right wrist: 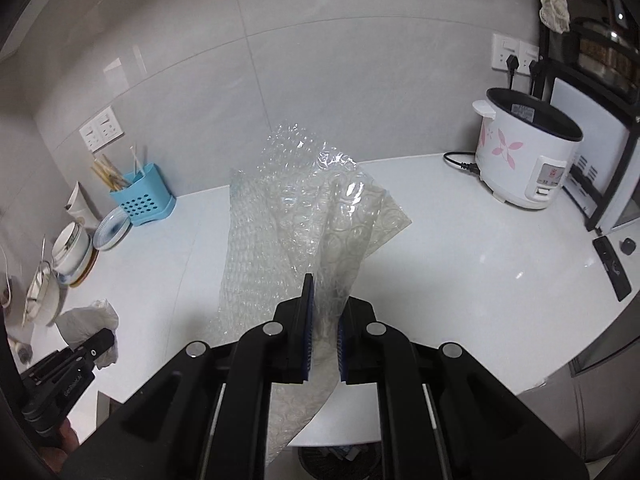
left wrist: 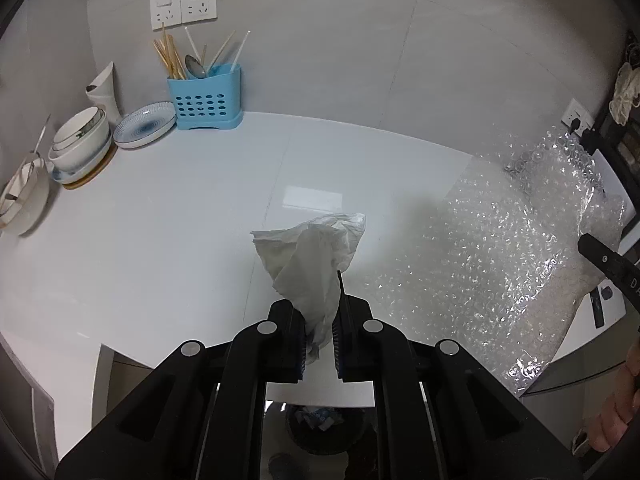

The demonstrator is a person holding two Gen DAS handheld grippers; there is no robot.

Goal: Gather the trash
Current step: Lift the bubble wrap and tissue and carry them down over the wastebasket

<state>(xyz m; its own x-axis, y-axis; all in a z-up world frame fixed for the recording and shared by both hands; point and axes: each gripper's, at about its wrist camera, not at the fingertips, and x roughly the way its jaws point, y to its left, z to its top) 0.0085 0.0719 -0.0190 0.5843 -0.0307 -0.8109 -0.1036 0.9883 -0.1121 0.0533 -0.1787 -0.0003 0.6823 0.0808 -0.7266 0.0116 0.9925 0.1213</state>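
My left gripper [left wrist: 319, 320] is shut on a crumpled white tissue [left wrist: 316, 256], held up above the white counter [left wrist: 160, 232]. My right gripper [right wrist: 323, 316] is shut on a large sheet of clear bubble wrap [right wrist: 296, 216] that hangs over the counter. The same bubble wrap [left wrist: 512, 248] fills the right side of the left wrist view. From the right wrist view, the left gripper [right wrist: 102, 340] and its tissue [right wrist: 90, 316] show at the lower left. A dark trash bin [left wrist: 324, 426] with scraps in it stands on the floor below the counter's front edge.
At the back left stand a blue utensil holder [left wrist: 206, 98], a patterned plate [left wrist: 145, 125] and stacked bowls [left wrist: 80, 140]. A white rice cooker [right wrist: 524, 152] sits at the back right beside a black rack [right wrist: 600, 128]. A black remote [right wrist: 612, 268] lies near the right edge.
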